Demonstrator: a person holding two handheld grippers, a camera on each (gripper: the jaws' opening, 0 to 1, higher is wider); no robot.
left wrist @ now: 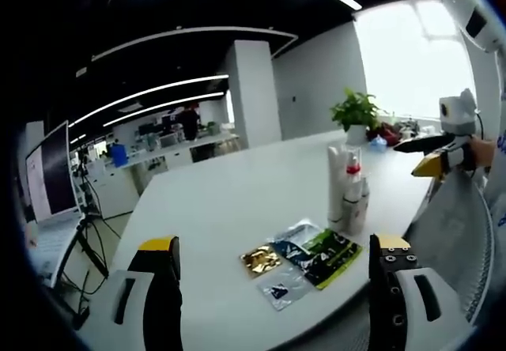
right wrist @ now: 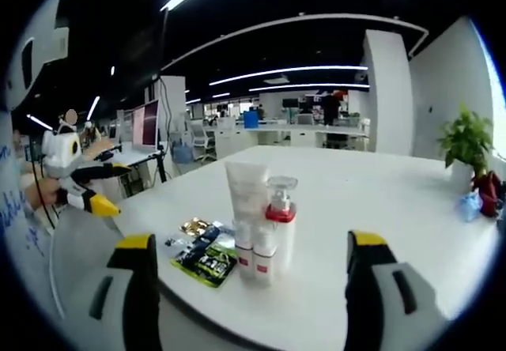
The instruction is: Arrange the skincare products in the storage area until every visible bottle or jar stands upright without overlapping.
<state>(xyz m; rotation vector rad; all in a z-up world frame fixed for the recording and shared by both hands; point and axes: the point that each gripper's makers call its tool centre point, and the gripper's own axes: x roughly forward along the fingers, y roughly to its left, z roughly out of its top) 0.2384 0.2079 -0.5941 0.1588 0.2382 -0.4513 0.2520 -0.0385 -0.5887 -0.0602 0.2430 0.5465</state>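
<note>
In the left gripper view, the left gripper [left wrist: 277, 268] hangs over the near edge of the white table [left wrist: 237, 185] with its jaws wide apart and nothing between them. Between them at about 12 o'clock lies a fan of sachets [left wrist: 304, 260] (gold, silver, dark blue, green), flat on the tabletop. Just past the sachets, toward 1 o'clock, the skincare bottles [left wrist: 348, 189] stand upright in a tight cluster, a white tube touching a pump bottle with a red collar. At 3 o'clock the right gripper [left wrist: 431, 165] pokes in beyond the table edge; whether its yellow-tipped jaws are parted I cannot tell from here.

In the right gripper view, the left gripper [right wrist: 103, 205] shows at 9 o'clock, the sachets [right wrist: 202, 252] at 11, the bottles [right wrist: 261, 224] dead ahead, and the right gripper [right wrist: 253, 268] has its jaws spread, empty. A potted plant [right wrist: 466, 149] sits at 2 o'clock.
</note>
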